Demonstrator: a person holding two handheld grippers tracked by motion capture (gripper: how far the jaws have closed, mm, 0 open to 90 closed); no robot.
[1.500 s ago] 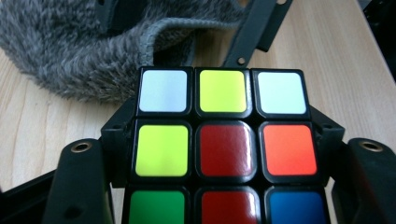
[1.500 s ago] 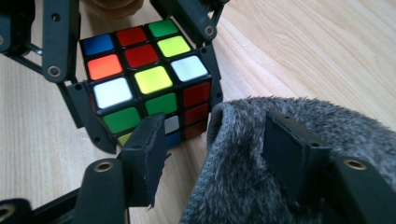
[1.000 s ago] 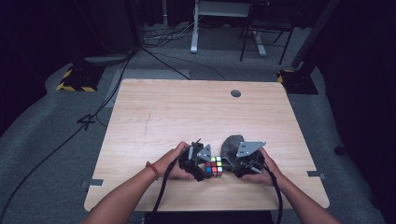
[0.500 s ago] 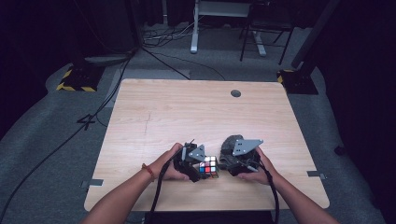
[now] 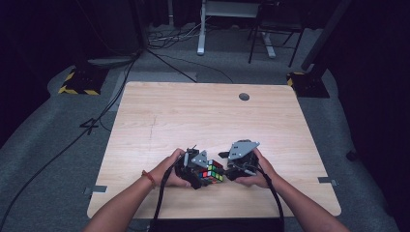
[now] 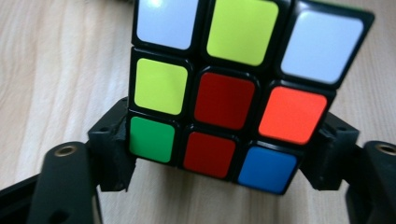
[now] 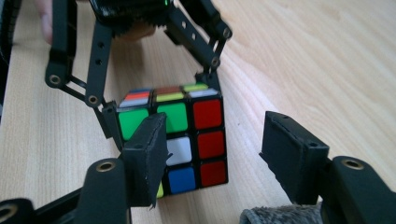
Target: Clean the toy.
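A scrambled colour cube (image 5: 212,172) rests on the wooden table (image 5: 193,116) near its front edge. My left gripper (image 5: 203,170) reaches it from the left. In the left gripper view its two pads lie against the sides of the cube's (image 6: 224,98) lowest row, and the jaws have just been opening with the cube between them. In the right gripper view the cube (image 7: 187,135) stands on the wood just beyond my right gripper (image 7: 215,149), whose jaws are apart with nothing between them. Behind it the left gripper (image 7: 159,100) straddles the cube's far side. The right gripper (image 5: 231,169) sits just right of the cube.
A round cable hole (image 5: 244,96) lies near the table's far edge. Cables trail from both grippers over the front edge. Chair and desk legs (image 5: 263,43) and floor cables stand beyond the table.
The cube and both hands have shifted a little to the left. The right gripper has lifted slightly.
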